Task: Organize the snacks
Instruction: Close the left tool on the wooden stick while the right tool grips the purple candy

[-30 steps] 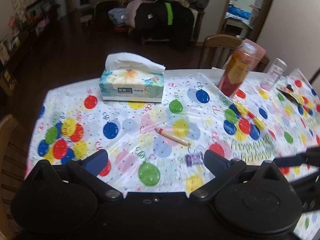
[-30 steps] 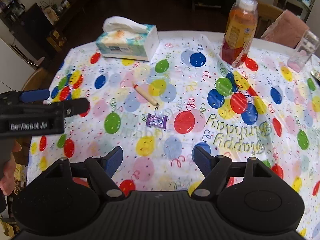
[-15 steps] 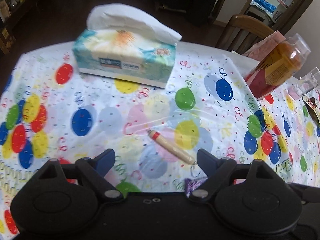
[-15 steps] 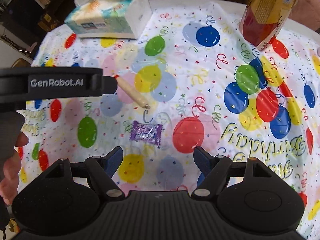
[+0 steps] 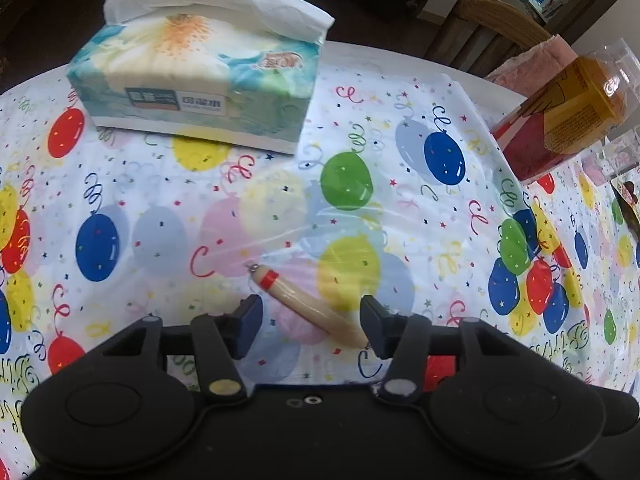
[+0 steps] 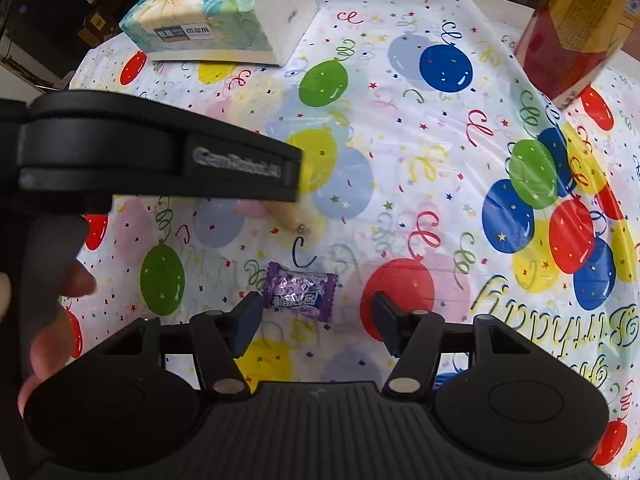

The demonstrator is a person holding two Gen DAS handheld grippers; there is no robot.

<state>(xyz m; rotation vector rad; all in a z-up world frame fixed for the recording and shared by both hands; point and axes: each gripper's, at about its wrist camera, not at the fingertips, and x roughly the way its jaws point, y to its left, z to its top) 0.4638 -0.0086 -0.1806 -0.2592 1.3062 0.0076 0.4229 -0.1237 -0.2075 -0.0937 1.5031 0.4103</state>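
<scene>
Left gripper (image 5: 310, 326) jaws spread wide, sausage stick (image 5: 310, 304) lying slantwise between them on the table (image 5: 440, 200), its far end poking beyond the tips; square up, then close mid-body. Right gripper (image 6: 314, 322) jaws open too, purple candy (image 6: 300, 291) just beside the left tip; shift left before pinching

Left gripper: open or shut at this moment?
Open. The left gripper has its fingers spread on either side of the sausage stick, which lies flat on the tablecloth, not clamped.
</scene>
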